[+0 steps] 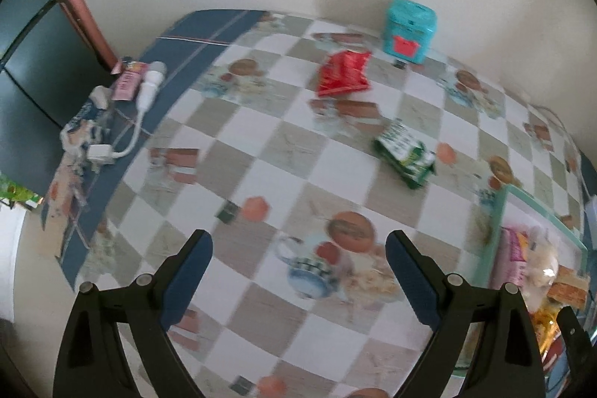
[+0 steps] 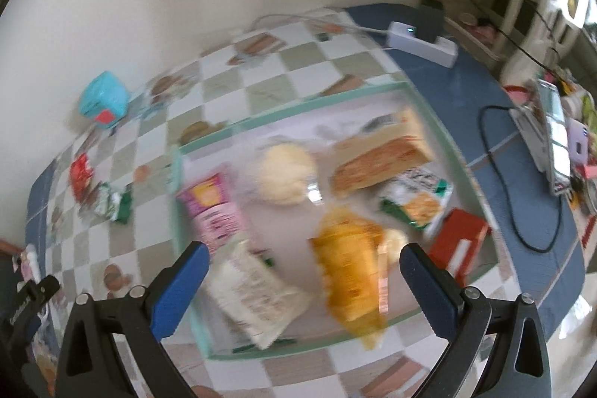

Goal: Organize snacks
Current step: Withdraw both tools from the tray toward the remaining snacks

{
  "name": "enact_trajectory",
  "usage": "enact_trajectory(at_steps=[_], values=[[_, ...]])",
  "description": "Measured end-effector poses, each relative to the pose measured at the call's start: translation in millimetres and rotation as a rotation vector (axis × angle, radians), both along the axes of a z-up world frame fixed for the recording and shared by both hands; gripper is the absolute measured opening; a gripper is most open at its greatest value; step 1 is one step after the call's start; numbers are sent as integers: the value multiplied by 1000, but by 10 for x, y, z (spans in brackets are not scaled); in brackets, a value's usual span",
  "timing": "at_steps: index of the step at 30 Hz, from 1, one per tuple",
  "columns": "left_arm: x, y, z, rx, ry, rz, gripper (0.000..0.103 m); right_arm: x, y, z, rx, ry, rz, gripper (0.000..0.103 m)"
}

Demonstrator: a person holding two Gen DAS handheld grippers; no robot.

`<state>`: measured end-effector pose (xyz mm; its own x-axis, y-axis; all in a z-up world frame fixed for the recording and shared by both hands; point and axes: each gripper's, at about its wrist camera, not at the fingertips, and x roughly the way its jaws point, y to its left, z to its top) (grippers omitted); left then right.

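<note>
On the checkered tabletop (image 1: 261, 144) two snacks lie loose: a red packet (image 1: 345, 73) near the teal tin (image 1: 409, 30), and a green packet (image 1: 405, 153) closer to the tray. I hold the left claw (image 1: 298, 282) above bare tabletop, jaws spread wide, nothing between them. I hold the right claw (image 2: 304, 290) above the mint-rimmed tray (image 2: 481, 200), jaws fully apart and empty; the yellow bag (image 2: 350, 271) and white packet (image 2: 253, 290) beneath it lie in the tray, not gripped. Judged step: between placements, with most snacks already in the tray. Next move, as I judge it: bring the left claw over the green packet, lower until the pads straddle it, then close. Both views are blurred, so alignment requires confirmation first
</note>
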<state>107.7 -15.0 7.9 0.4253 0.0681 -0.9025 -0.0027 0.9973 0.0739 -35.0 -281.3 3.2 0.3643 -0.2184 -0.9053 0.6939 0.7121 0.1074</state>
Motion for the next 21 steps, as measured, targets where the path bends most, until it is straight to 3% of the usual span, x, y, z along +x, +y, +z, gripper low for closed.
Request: enact_trajectory(at_steps=[11,21], values=[[158,768,-92,-18,23,160,94,353,543,-60,6,3,141,103],[253,1011,-153,-82,45,188,94,636,908,-77,30,-12,219,103]])
